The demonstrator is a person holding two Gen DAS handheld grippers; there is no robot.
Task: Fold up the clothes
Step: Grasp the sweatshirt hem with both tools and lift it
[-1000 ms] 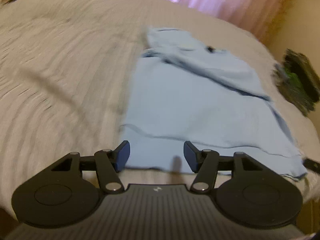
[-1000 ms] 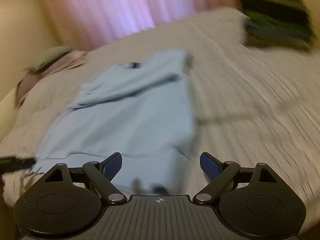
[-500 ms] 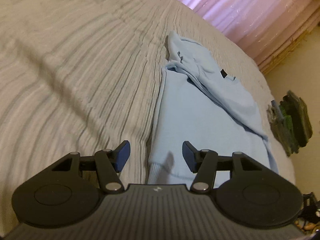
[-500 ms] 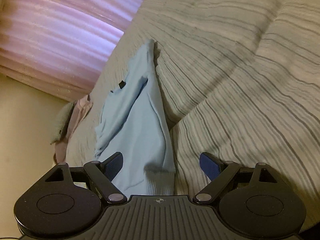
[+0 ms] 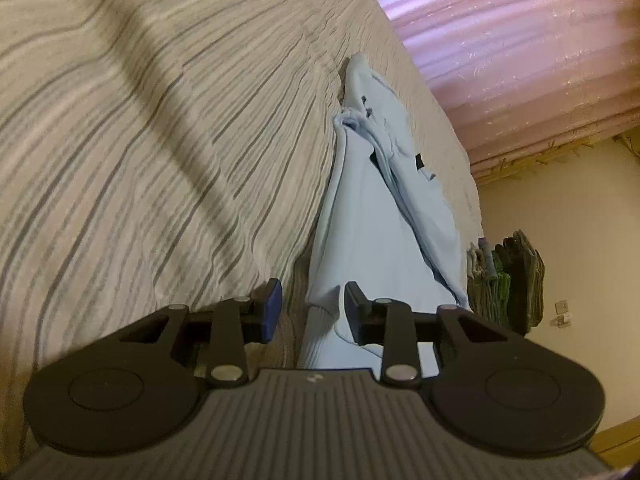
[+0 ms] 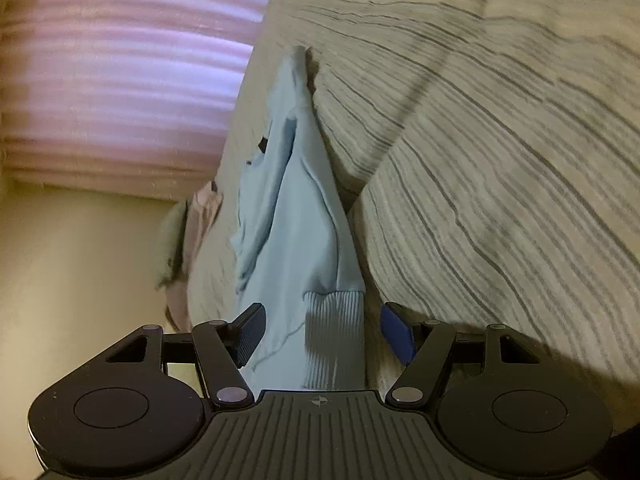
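The blue sweater (image 5: 360,216) lay on the bed (image 5: 140,140), its length running straight away from both grippers. The left gripper (image 5: 313,312) and right gripper (image 6: 322,334), each closing but not yet clamped, straddled 1 near hem corner apiece.

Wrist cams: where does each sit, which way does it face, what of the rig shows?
Left wrist: on the left gripper, facing along its fingers at the light blue sweatshirt lying on the striped bedspread; its jaws have just been closing, hem corner between them.
Right wrist: on the right gripper, facing the sweatshirt's ribbed hem; jaws likewise closing, with gaps visible.
Shared: the sweatshirt, bedspread, pink curtain. No hand shows.
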